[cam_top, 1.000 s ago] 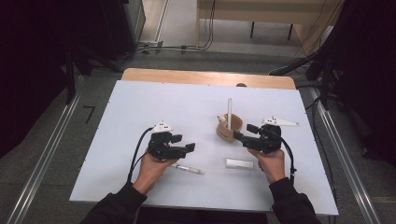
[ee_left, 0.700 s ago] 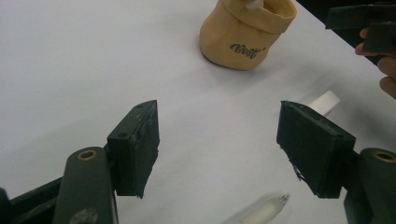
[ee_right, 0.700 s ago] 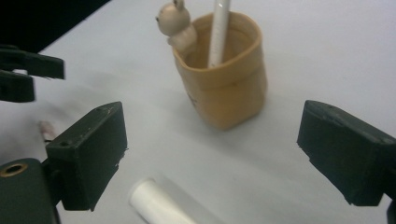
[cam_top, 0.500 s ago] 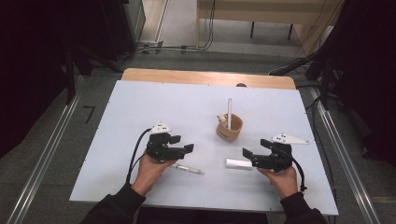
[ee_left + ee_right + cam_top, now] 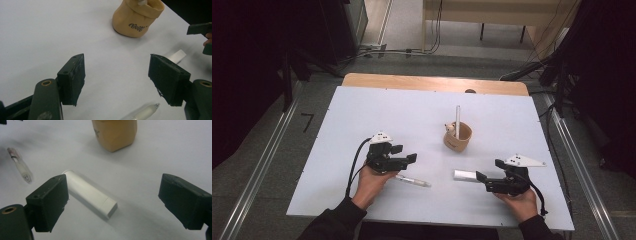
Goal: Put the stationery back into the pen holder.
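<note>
A tan fabric cup (image 5: 458,137) stands in the middle of the white table (image 5: 362,115) with a white stick (image 5: 457,116) upright in it. A white tube (image 5: 464,175) lies in front of the cup, and a clear pen (image 5: 412,181) lies to its left. My right gripper (image 5: 489,172) is low just right of the tube. Its jaws have just been opening and stand wide. In the right gripper view the tube (image 5: 90,193) lies on the table between them, untouched, near one jaw. My left gripper (image 5: 407,156) hovers open above the pen (image 5: 142,112), holding nothing.
The table's wooden far edge (image 5: 432,82) borders a dark floor with cables. In the left gripper view the cup (image 5: 136,18) is ahead, with the tube's end (image 5: 176,55) and the other gripper's jaw (image 5: 200,28) at the right. Bare table lies at the far left.
My right gripper has moved from beside the cup toward the near right and lower, stopping at the white tube. The left hand has stayed put.
</note>
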{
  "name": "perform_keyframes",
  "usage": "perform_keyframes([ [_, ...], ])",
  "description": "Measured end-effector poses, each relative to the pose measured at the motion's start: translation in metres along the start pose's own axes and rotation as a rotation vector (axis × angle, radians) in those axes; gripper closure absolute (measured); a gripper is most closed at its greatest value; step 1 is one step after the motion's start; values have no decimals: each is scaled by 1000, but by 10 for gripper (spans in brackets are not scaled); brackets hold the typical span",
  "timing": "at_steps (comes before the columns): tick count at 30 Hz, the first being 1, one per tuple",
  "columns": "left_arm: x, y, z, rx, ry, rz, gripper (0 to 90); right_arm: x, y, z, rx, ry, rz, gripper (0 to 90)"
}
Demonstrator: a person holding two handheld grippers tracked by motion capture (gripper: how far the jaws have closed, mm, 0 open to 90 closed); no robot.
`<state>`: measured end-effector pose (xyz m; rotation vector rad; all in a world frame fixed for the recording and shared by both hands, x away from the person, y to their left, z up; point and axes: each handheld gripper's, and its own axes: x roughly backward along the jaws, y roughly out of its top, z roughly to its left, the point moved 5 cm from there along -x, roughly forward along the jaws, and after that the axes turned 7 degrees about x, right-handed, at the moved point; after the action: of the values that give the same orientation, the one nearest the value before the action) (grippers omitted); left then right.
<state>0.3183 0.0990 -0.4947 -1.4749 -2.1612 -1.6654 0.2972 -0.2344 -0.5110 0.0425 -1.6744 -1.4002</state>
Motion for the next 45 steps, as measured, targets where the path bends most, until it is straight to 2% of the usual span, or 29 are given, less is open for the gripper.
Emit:
perform_keyframes([
  [9, 0, -1, 1, 1, 1, 0, 294, -2, -11, 8, 50, 27, 31, 78],
  [17, -1, -1, 1, 5, 1, 1, 294, -9, -15, 11, 87, 6, 63, 79],
  [19, -1, -1, 1, 4, 2, 2, 294, -11, -16, 12, 101, 1, 67, 110],
  [22, -1, -2, 1, 4, 1, 5, 294, -14, -16, 11, 118, -3, 72, 110],
  [30, -3, -3, 1, 4, 1, 9, 294, -22, -18, 16, 163, 6, 101, 116],
  [45, -3, -3, 0, 3, 0, 13, 294, -29, -18, 19, 182, 10, 112, 132],
])
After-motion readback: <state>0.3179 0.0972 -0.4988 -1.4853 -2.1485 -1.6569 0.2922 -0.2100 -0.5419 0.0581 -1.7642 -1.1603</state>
